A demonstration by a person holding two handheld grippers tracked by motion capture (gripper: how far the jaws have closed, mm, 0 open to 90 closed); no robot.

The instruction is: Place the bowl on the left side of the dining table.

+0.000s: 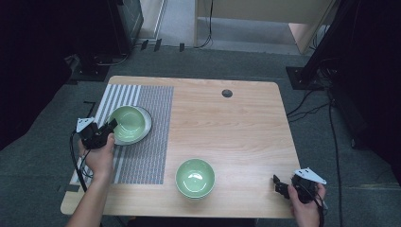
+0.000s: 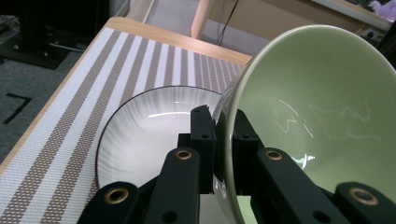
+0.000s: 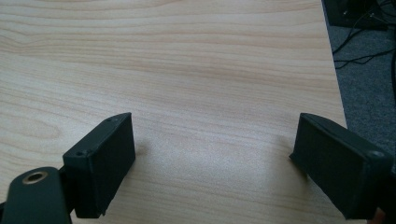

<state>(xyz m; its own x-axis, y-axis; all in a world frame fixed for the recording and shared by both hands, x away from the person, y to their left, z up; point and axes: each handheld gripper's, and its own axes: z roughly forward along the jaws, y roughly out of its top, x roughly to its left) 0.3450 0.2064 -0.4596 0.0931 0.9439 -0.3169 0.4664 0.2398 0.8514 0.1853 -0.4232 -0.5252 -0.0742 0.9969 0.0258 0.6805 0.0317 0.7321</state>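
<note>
Left hand-held gripper (image 2: 224,154) clamps the tilted green bowl's (image 2: 317,112) rim over the white plate (image 2: 140,135) (right hand-held gripper (image 3: 215,163) gapes).

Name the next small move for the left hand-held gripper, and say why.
Probably lower and level the glossy green ceramic bowl into the white ribbed plate, then release. The left hand-held gripper pinches the bowl's rim, and the bowl sits tilted over the plate.

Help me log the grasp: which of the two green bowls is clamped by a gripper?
The green bowl over the white plate on the striped mat: the left gripper pinches the held bowl at the rim. The other bowl sits untouched near the front edge.
</note>
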